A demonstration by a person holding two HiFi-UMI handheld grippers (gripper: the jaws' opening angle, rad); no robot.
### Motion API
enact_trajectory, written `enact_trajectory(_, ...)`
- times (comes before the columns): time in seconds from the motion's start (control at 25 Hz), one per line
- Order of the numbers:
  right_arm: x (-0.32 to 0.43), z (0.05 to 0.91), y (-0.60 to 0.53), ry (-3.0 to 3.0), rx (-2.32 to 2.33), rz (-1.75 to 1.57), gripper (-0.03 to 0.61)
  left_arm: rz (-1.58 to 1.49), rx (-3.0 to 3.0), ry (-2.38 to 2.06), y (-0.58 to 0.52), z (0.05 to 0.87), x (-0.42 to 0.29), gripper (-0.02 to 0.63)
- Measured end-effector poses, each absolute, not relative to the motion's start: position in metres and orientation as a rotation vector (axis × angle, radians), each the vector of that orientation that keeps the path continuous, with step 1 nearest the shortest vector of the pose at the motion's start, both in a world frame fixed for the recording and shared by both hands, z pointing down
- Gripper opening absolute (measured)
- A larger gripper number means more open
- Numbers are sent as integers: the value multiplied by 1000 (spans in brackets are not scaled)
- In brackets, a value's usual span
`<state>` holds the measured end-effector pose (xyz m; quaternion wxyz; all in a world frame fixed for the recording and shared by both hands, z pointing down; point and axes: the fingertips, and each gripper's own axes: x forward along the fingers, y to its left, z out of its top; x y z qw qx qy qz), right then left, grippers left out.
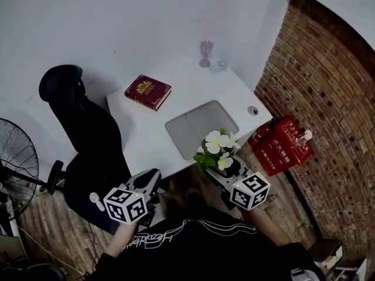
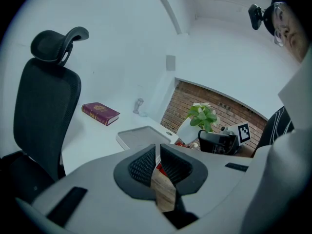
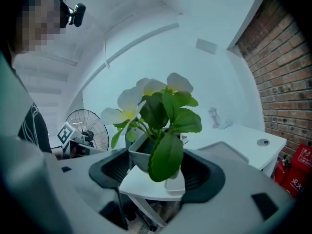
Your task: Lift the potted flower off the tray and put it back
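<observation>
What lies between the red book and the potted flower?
The grey tray lies on the white table between the book and the potted flower; the head view shows it.

Person is wearing a black top (image 1: 199, 242) with white line print; grey left gripper (image 1: 152, 179) and right gripper (image 1: 226, 170) are bearing black-and-white marker cubes (image 1: 126, 205).

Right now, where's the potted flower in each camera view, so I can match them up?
Head view: potted flower lower centre, just off the table edge.
Left gripper view: potted flower right of centre.
Right gripper view: potted flower dead centre, between the jaws.
Shared landmark: stemmed glass at the table's far end.
</observation>
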<state>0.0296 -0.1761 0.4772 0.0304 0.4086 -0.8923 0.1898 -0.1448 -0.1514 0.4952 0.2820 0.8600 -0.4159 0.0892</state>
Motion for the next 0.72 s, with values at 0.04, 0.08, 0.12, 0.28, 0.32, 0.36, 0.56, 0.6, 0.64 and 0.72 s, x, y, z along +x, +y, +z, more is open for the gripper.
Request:
enact_trajectory(0.04, 29, 478, -175, -2751, 1255, 587, 333, 242, 2303, -1115, -149, 496, -145, 52)
enact_trajectory(0.08, 29, 478, -174, -2752, 1251, 591, 333, 243, 2301, -1119, -148, 496, -145, 52)
enact_trajectory(0.12, 29, 479, -174, -2755, 1247, 596, 333, 244, 2297, -1126, -147, 495, -147, 52)
enact_trajectory(0.28, 26, 478, -179, -2762, 1223, 604, 333, 234, 2277, -1148, -150, 495, -151, 52)
enact_trajectory(0.32, 26, 476, -182, -2767, 1218, 599, 333, 235, 2278, -1151, -152, 494, -150, 52)
enact_trajectory(0.36, 26, 474, -186, -2773, 1216, 592, 333, 237, 2281, -1153, -155, 494, -150, 52)
enact_trajectory(0.56, 31, 469, -202, -2782, 1203, 586, 333, 231, 2274, -1161, -165, 492, -144, 52)
enact_trajectory(0.6, 32, 468, -205, -2782, 1199, 583, 333, 229, 2270, -1165, -168, 491, -143, 52)
enact_trajectory(0.64, 33, 467, -209, -2782, 1194, 577, 333, 228, 2268, -1169, -171, 491, -142, 54)
enact_trajectory(0.72, 36, 465, -217, -2780, 1184, 564, 333, 222, 2266, -1176, -177, 488, -138, 52)
